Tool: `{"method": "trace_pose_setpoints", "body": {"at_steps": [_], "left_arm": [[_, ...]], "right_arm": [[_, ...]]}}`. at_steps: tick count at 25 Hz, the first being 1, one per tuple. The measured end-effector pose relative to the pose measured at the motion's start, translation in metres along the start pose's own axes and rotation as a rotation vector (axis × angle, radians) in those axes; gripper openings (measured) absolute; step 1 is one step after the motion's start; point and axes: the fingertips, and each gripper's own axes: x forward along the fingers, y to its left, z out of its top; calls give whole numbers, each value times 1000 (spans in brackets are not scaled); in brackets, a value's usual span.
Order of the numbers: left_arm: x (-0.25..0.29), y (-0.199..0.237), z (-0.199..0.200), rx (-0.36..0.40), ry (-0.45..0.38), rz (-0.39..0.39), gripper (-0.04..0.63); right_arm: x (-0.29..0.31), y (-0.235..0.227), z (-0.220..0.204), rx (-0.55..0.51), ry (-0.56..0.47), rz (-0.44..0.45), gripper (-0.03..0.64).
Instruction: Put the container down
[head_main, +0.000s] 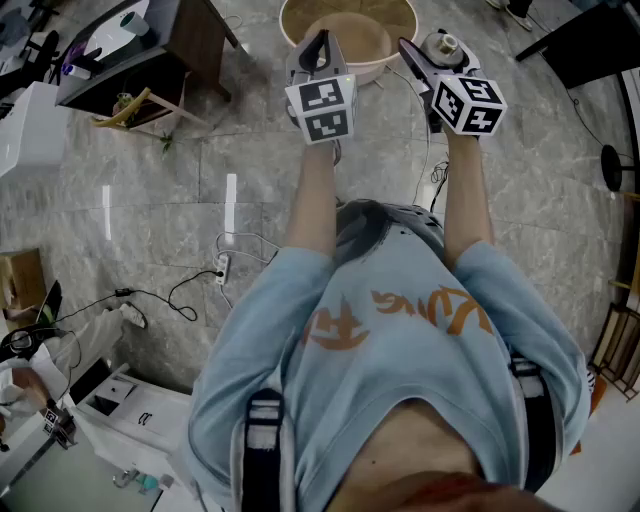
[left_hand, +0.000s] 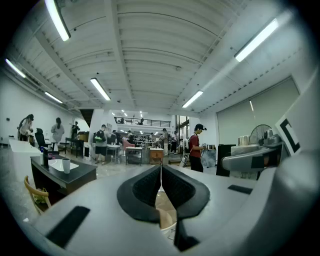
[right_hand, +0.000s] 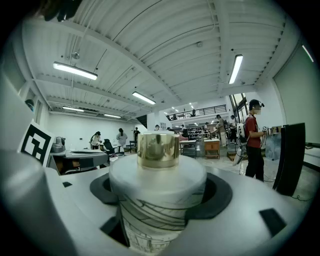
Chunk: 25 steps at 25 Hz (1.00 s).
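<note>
The container (right_hand: 157, 200) is a white jar with dark line drawings and a shiny gold cap (right_hand: 158, 149). It stands upright between the wide black pads of my right gripper (right_hand: 160, 192), which is shut on its body. In the head view the same jar (head_main: 443, 44) shows at the tip of the right gripper (head_main: 428, 58), held out over the floor beside a round beige basin (head_main: 385, 22). My left gripper (head_main: 318, 45) is held level next to it. Its two black jaws meet along a thin line, so the left gripper (left_hand: 161, 172) is shut with nothing in it.
A dark desk (head_main: 140, 45) and a wooden chair (head_main: 128, 108) stand at the far left. Cables and a power strip (head_main: 222, 266) lie on the grey tiled floor, with a white box (head_main: 128, 408) near my feet. A fan stand (head_main: 612, 165) is at the right. People (right_hand: 254, 142) stand farther off in the hall.
</note>
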Motion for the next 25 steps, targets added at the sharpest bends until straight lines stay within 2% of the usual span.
{"method": "trace_pose_setpoints", "body": {"at_steps": [10,17,20,25], "left_arm": [[1,26,-12,-24,13,7,32],[-6,54,-23,-88,30,50,32],[-5,57,-28,-120,40,71,32],[14,56,-31,-130,57,48,31]], "right_arm": [[10,5,-12,56,12,-25,360],[1,15,-23,66,39,-21,360],[-8,4,-24,71,47,-29,360],[-4,-13,-17,85,41,-49,360]]}}
